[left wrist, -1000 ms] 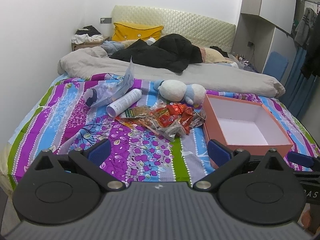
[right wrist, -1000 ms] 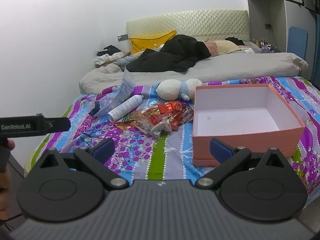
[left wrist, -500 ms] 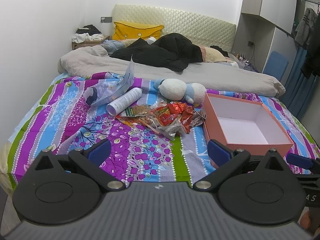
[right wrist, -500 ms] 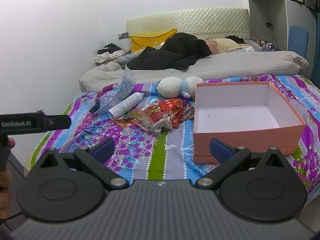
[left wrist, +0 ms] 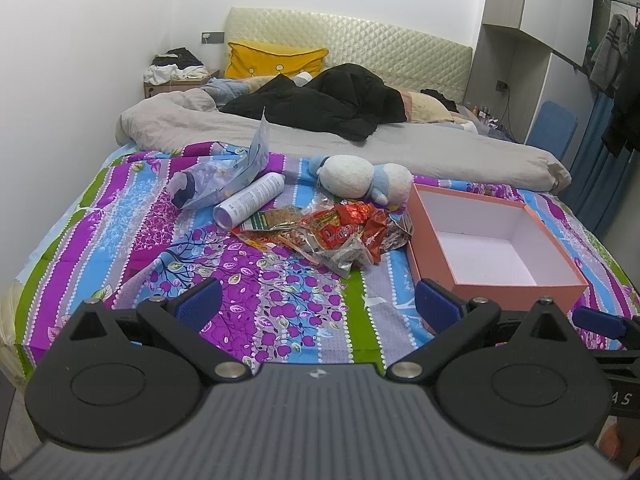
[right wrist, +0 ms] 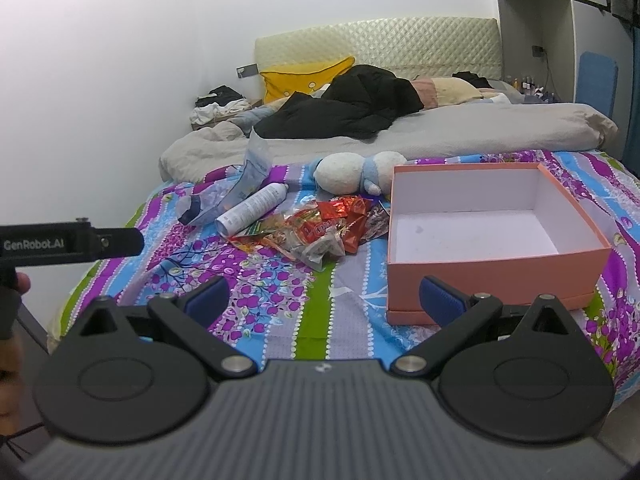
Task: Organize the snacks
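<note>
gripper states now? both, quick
Left gripper: open, holding nothing, short of the snacks.
Right gripper: open, holding nothing, in front of the box.

We see a bed sheet striped purple, blue, green and grey with a floral print, and on it a box salmon pink outside, white inside. The snack packets are mostly red and orange. Near the headboard lies a yellow pillow, and our jaws carry dark blue pads.

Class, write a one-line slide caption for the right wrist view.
Open right gripper faces a snack pile beside an empty pink box on a bed.
</note>
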Demonstrator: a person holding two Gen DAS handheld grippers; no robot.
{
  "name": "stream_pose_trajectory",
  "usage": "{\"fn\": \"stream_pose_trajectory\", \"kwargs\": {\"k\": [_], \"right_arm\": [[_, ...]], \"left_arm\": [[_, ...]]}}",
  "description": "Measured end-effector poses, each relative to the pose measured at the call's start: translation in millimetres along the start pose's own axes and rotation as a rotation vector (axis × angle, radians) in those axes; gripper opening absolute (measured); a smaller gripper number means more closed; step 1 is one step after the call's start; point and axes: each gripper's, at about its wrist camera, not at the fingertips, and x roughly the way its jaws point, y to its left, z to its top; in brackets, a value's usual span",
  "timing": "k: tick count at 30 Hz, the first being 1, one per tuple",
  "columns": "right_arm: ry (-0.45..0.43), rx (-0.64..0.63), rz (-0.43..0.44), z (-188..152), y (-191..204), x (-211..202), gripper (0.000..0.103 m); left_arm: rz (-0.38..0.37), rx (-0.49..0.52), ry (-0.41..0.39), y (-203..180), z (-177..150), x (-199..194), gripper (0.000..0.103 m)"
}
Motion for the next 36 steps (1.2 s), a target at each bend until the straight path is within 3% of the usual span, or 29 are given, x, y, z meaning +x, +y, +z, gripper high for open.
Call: {"fn": "stream_pose_trajectory", "kwargs": {"k": [21, 30, 36], "right_arm": [[0.028, 0.032, 0.013, -4.8, -3.9, 13.0, 0.103], [0.05, 0.018, 0.05, -5.1, -2.3, 53.3, 0.103], [0.058, -0.04, 0.08, -2.1, 7.2, 94.9, 0.101]], "left_arm": [[0.0, -0.028, 0.053, 11.2, -13.4, 30.5, 0.103], [0.021, -0.08, 0.137, 40.2, -16.0, 91.2, 0.103], [0.044, -0.102, 0.148, 62.2, -11.7, 143.7, 0.103]]}}
